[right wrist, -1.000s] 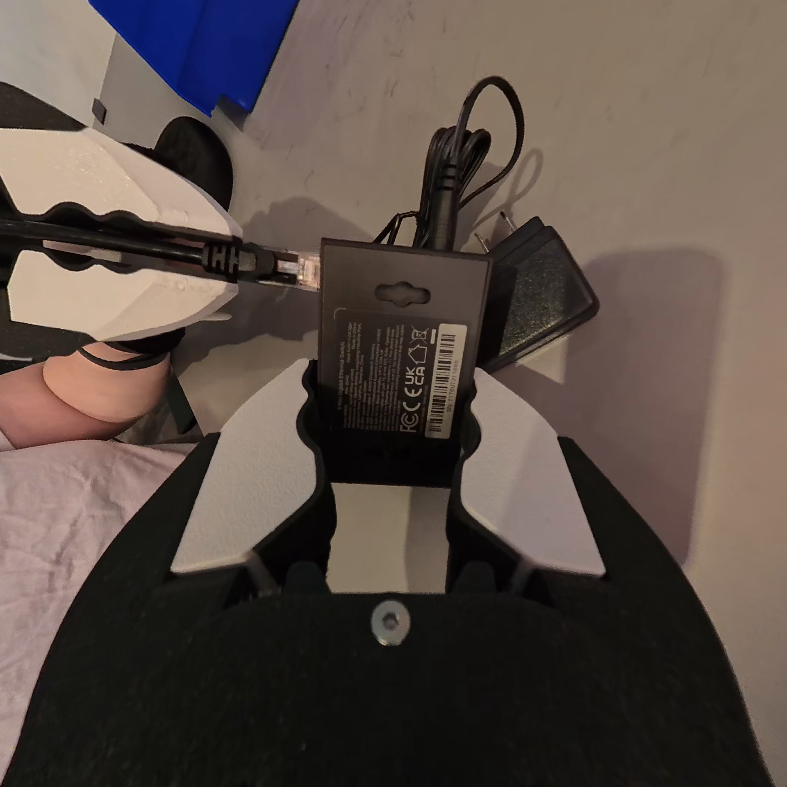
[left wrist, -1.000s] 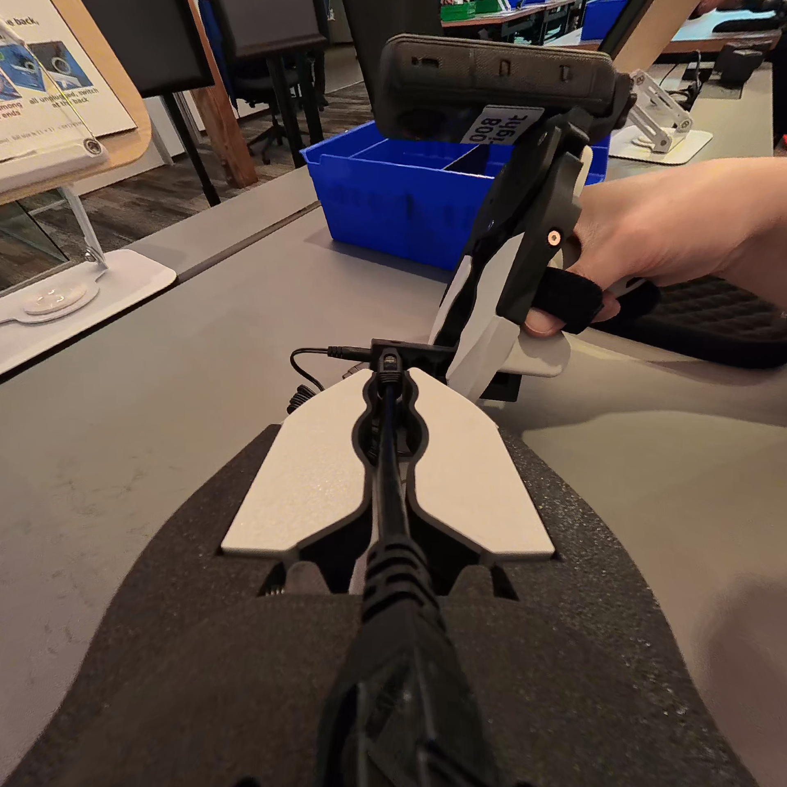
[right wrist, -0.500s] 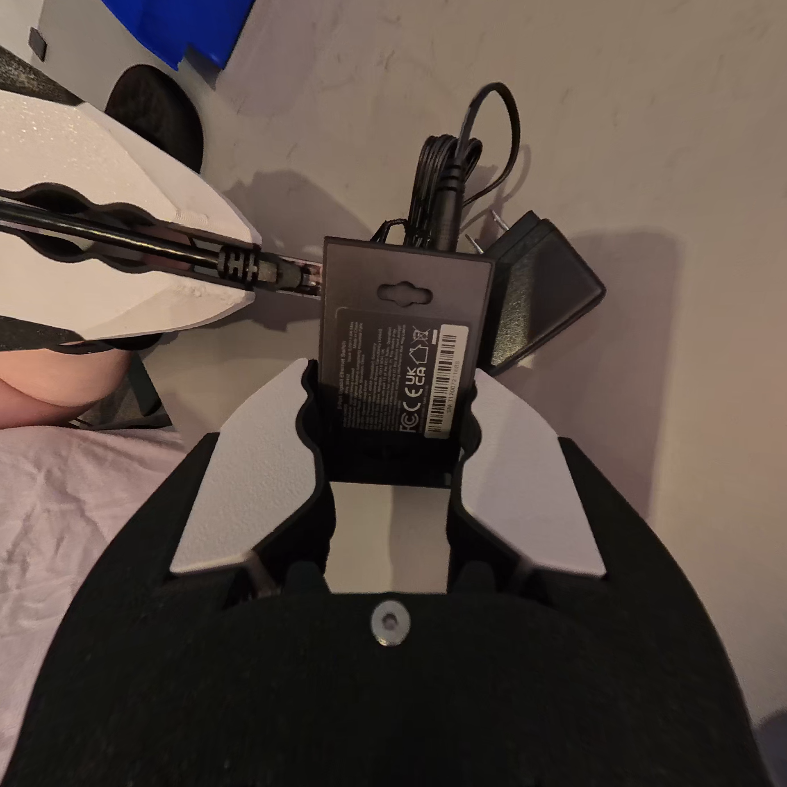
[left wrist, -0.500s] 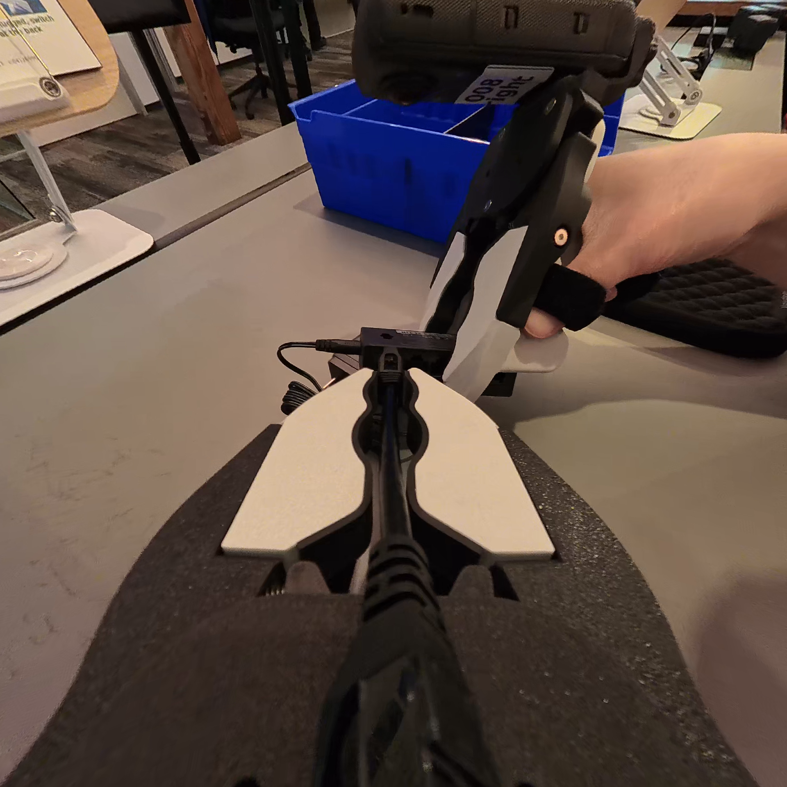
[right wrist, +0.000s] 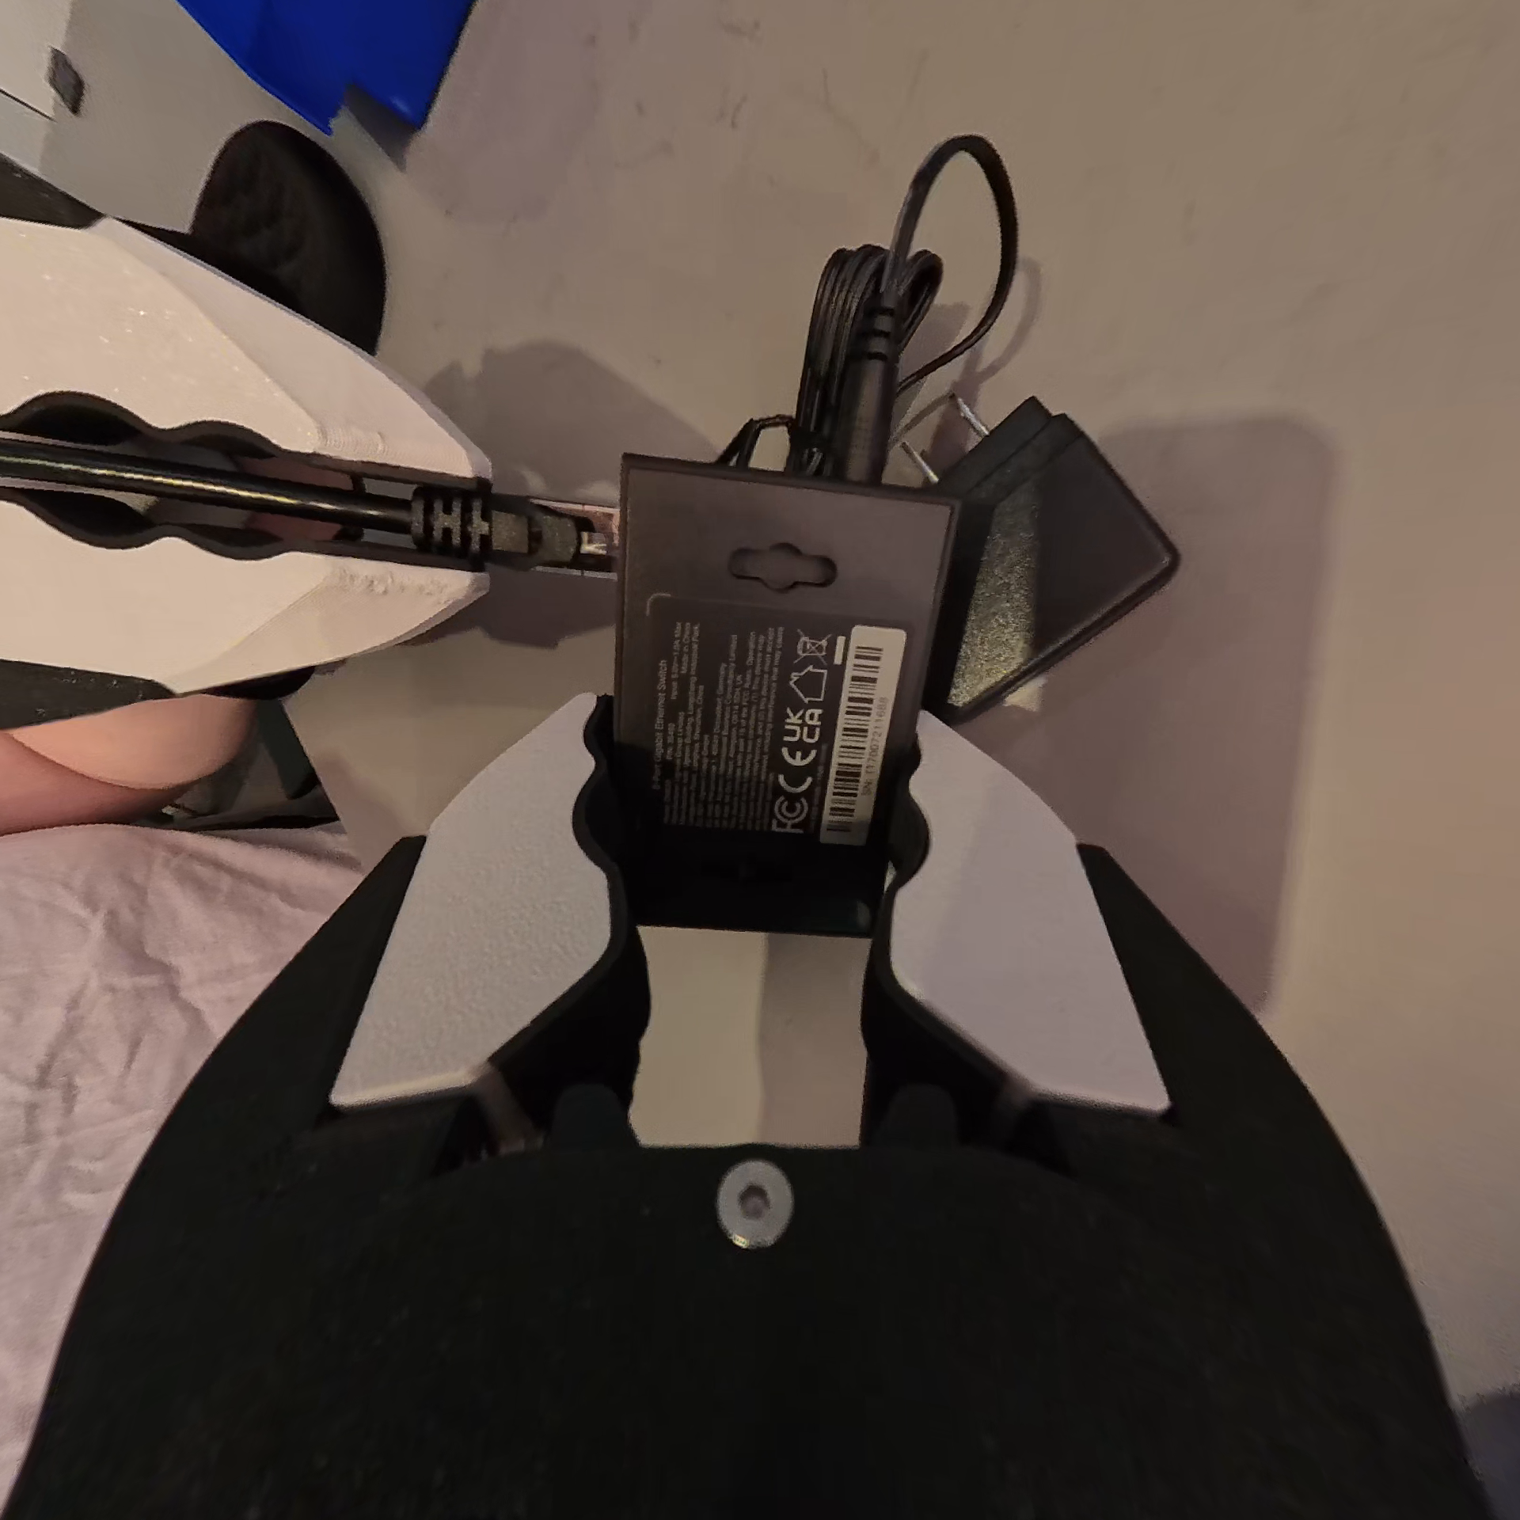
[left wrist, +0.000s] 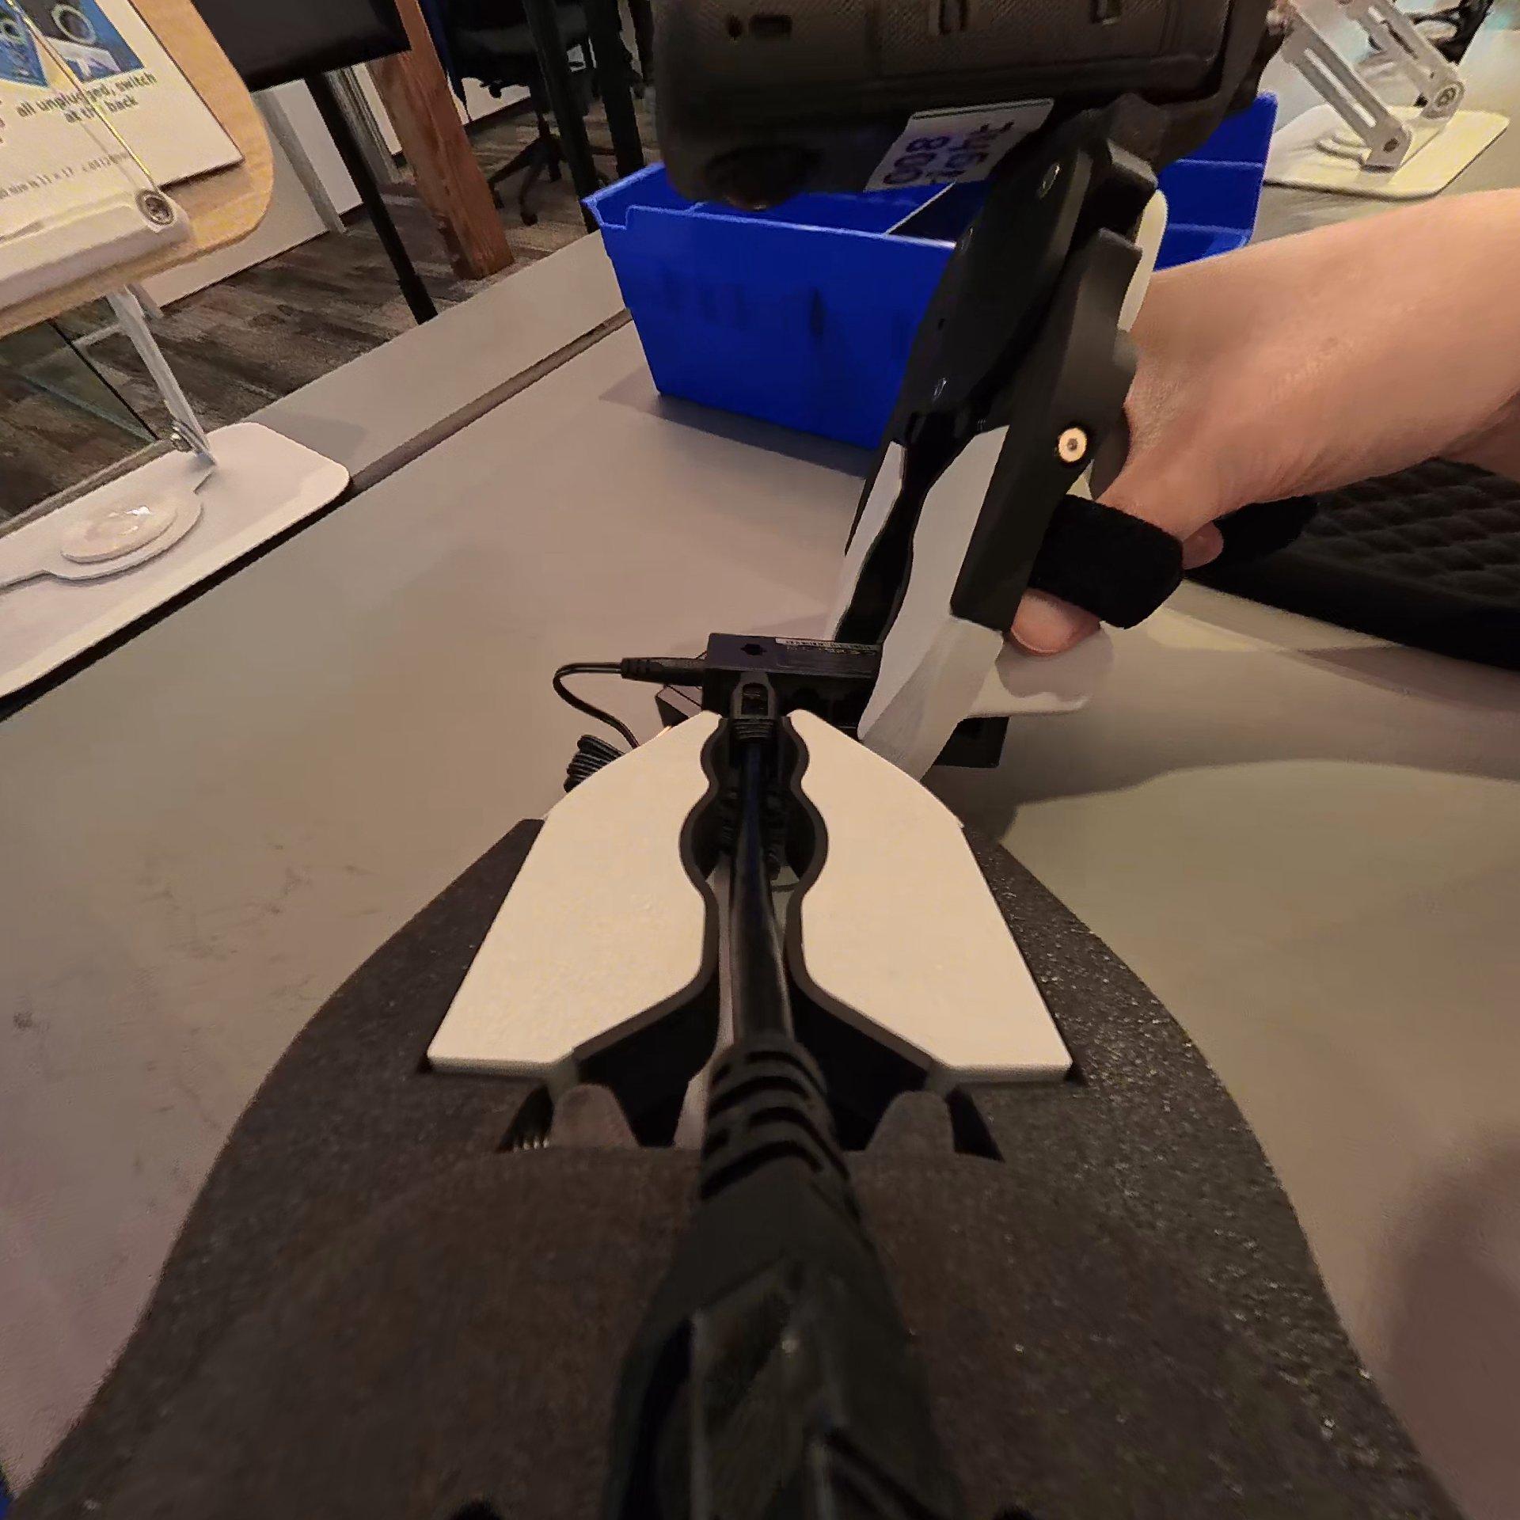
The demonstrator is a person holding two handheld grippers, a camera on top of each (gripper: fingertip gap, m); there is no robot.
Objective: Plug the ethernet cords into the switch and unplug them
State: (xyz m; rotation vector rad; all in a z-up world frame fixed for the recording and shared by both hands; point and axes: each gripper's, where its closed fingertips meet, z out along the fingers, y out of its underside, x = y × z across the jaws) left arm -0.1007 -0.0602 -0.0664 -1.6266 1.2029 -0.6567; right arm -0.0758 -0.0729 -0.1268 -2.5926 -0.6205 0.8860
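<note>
1. Currently, item one: left gripper (left wrist: 750, 724), jaws pinching a black ethernet cord (left wrist: 753, 921) just behind its ribbed boot. A second ago the clear plug tip stood apart from the switch (right wrist: 781, 699); now it has gone into a port on the side face, only a sliver of the plug showing. Judgement: the plug-in step for this cord is at or near seating; whether the latch has clicked cannot be told.
2. Item two: right gripper (right wrist: 753, 740), jaws clamped across the near end of the switch, pads pressing on both long edges. Its hold matches the earlier pictures, bracing the box against the push.
3. Item three: the switch, a flat black box lying label side up, a barrel power lead (right wrist: 864, 362) plugged into its far end, a coiled black wire beside it and a black power adapter (right wrist: 1061, 559) touching its far corner.
4. Item four: surface, a grey table (left wrist: 411, 658), matt, lightly scuffed.
5. Item five: room. Blue bin (left wrist: 781, 312) beyond the switch, black padded mat (left wrist: 1398, 559) under the person's hand (left wrist: 1283, 386), white stands, a placard, chairs and wooden flooring behind.
</note>
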